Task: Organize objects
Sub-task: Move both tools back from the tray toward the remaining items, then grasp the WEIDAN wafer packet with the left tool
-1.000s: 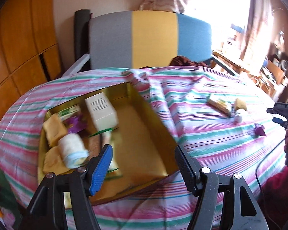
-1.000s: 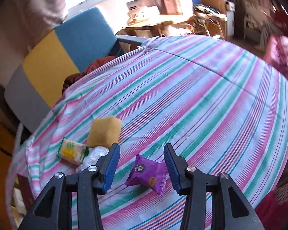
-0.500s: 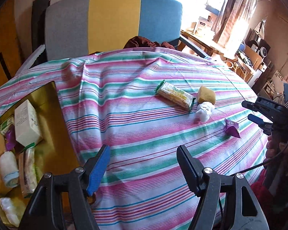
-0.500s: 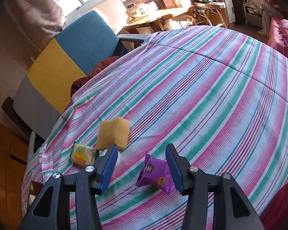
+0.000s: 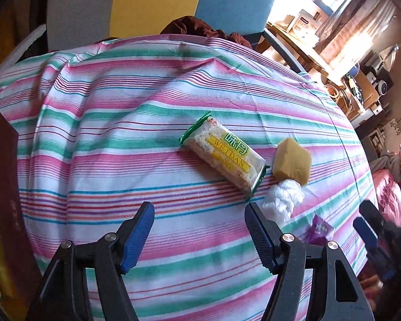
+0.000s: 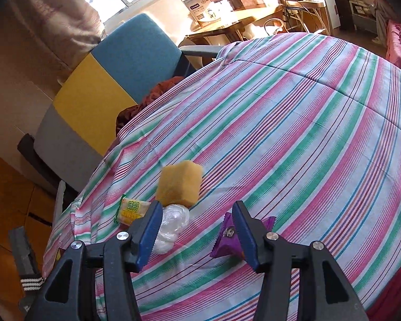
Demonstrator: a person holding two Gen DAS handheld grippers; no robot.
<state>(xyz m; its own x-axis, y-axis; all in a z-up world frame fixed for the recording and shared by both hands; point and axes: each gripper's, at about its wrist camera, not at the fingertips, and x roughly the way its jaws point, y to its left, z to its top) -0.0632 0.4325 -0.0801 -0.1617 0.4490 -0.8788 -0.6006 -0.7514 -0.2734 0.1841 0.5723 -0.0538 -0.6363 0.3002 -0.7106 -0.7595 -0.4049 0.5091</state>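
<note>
Your left gripper [image 5: 199, 226] has swung from the box to the cracker packet [image 5: 223, 153], fingers closing, empty; right gripper [image 6: 197, 226] fingers opening, purple sachet [image 6: 228, 240] released.

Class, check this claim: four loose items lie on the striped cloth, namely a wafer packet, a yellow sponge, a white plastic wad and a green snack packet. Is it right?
One detail is wrong. The snack packet is purple, not green, as the right wrist view shows. The wafer packet, yellow sponge and white plastic wad do lie on the striped cloth.
</note>
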